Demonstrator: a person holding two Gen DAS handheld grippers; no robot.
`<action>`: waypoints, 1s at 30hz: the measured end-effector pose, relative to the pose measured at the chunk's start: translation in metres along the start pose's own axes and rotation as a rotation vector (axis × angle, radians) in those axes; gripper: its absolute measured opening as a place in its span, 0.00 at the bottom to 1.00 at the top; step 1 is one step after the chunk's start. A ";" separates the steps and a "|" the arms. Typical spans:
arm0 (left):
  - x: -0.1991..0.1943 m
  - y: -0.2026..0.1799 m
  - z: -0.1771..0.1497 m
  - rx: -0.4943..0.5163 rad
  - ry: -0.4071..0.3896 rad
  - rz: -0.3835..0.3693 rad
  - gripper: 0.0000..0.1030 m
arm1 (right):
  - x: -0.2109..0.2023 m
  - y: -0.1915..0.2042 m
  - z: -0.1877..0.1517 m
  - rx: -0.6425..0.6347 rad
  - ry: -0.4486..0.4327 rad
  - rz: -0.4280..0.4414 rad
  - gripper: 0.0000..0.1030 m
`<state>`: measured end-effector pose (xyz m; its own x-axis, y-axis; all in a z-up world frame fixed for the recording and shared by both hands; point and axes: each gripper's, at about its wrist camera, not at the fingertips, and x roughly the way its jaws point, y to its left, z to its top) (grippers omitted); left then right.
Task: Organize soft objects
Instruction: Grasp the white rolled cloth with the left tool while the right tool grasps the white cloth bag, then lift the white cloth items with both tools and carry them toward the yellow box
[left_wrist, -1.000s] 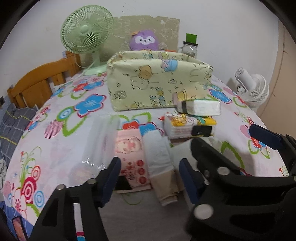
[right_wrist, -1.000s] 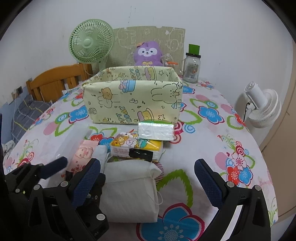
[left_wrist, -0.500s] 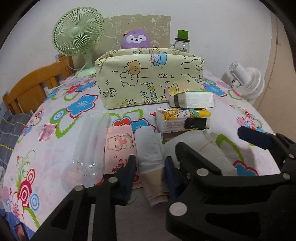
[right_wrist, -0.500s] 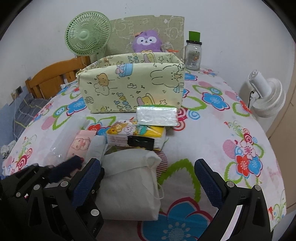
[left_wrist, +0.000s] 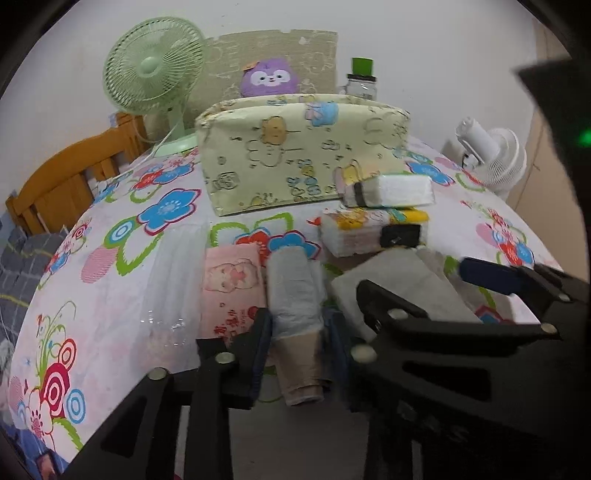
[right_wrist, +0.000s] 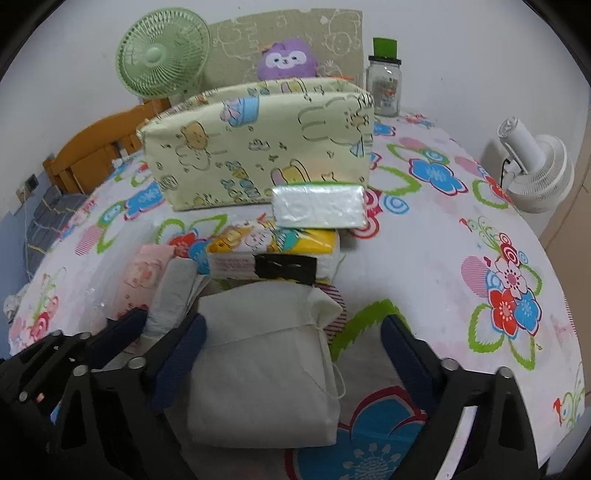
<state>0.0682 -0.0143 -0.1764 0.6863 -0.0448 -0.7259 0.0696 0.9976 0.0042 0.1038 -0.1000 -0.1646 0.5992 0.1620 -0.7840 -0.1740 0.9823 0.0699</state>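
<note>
My left gripper (left_wrist: 297, 349) is shut on a rolled grey and tan cloth (left_wrist: 295, 295) lying on the table; this cloth also shows in the right wrist view (right_wrist: 171, 295). My right gripper (right_wrist: 295, 358) is open, its fingers on either side of a white drawstring bag (right_wrist: 266, 362). A pink printed pack (left_wrist: 231, 286) lies left of the roll. A yellow tissue pack (right_wrist: 275, 247) with a white tissue pack (right_wrist: 319, 210) on top sits beyond the bag. A pale yellow cartoon-print fabric box (right_wrist: 258, 147) stands behind them.
A floral tablecloth (right_wrist: 461, 240) covers the table. A clear plastic bag (left_wrist: 173, 280) lies left of the pink pack. A green fan (left_wrist: 155, 70), purple plush (left_wrist: 269, 79) and glass jar (right_wrist: 384, 85) stand at the back. A white fan (right_wrist: 535, 166) is at the right, a wooden bed frame (left_wrist: 70, 173) at the left.
My left gripper has moved forward and closed its fingers on the rolled cloth. My right gripper has moved forward so its open fingers sit around the white bag.
</note>
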 end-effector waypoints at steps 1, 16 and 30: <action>0.000 -0.003 -0.001 0.014 0.001 0.001 0.39 | 0.001 0.000 0.000 -0.008 0.006 -0.005 0.82; 0.002 -0.011 0.005 -0.028 0.014 -0.027 0.51 | -0.012 -0.010 0.002 -0.034 -0.012 -0.002 0.25; 0.008 -0.024 0.009 -0.046 0.074 -0.041 0.22 | -0.019 -0.020 0.000 0.003 -0.013 0.011 0.24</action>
<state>0.0787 -0.0392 -0.1766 0.6283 -0.0828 -0.7735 0.0615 0.9965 -0.0567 0.0961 -0.1228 -0.1508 0.6074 0.1742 -0.7750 -0.1783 0.9807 0.0807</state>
